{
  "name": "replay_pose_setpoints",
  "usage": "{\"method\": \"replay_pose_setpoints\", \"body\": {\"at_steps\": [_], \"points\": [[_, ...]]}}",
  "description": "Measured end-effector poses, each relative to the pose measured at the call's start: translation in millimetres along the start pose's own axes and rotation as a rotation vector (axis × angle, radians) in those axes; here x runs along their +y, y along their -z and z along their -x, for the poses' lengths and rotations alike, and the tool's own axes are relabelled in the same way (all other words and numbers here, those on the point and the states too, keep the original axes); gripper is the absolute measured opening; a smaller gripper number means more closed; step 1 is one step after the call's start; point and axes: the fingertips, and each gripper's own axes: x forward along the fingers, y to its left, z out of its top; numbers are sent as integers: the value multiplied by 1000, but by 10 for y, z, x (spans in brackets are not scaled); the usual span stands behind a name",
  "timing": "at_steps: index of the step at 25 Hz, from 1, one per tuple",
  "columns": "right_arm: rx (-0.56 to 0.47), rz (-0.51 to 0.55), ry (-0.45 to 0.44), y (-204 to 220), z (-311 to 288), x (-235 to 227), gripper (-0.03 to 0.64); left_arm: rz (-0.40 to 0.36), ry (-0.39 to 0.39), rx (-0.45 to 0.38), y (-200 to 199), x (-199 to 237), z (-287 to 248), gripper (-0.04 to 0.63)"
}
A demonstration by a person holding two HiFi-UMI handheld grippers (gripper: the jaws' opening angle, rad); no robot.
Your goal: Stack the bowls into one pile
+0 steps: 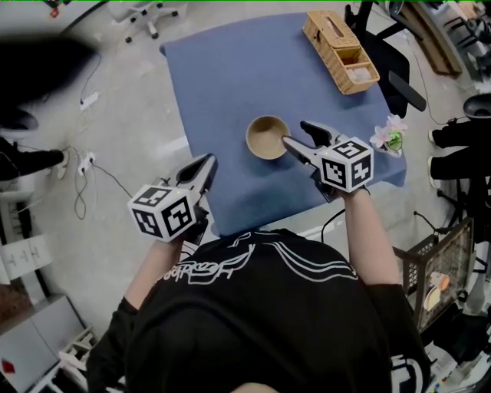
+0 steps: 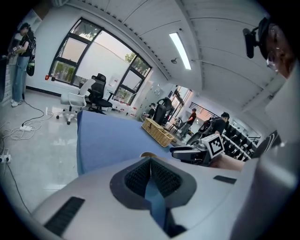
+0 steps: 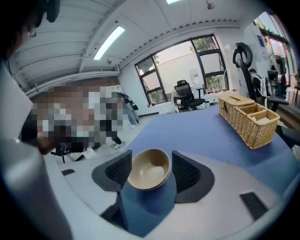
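A tan bowl (image 1: 267,137) stands on the blue table (image 1: 222,77), near its front edge; in the right gripper view the bowl (image 3: 149,168) shows a second rim just under the top one, like nested bowls. My right gripper (image 1: 294,132) is open at the bowl's right side, just above the table. In its own view the right gripper (image 3: 151,155) frames the bowl, and the pads do not touch it. My left gripper (image 1: 207,163) hangs shut and empty off the table's front left corner. In the left gripper view a sliver of the bowl (image 2: 149,154) shows over the jaws.
A wicker basket (image 1: 339,50) sits at the table's far right corner. A small flower ornament (image 1: 391,138) stands at the right edge. Cables and a power strip (image 1: 84,165) lie on the floor at left. Office chairs (image 1: 146,19) stand beyond the table.
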Motion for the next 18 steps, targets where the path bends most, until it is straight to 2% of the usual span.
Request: {"method": "replay_pose_setpoints", "body": {"at_steps": [6,9,12,18], "points": [[-123,85,-117,-284,596,456,255,-34,31,-37,-112,-566,104,25],[-164,145,-170,-349,895,675,180,-60,54,-58,-140,-853,157,25],[-213,138,-173,-368,1139,782,81,-94,78,-77,-155,-1114,218,25],[-326,99,-251,-255,1529,1097,34,-158,101,-116,-85,-1530,420,25]]}}
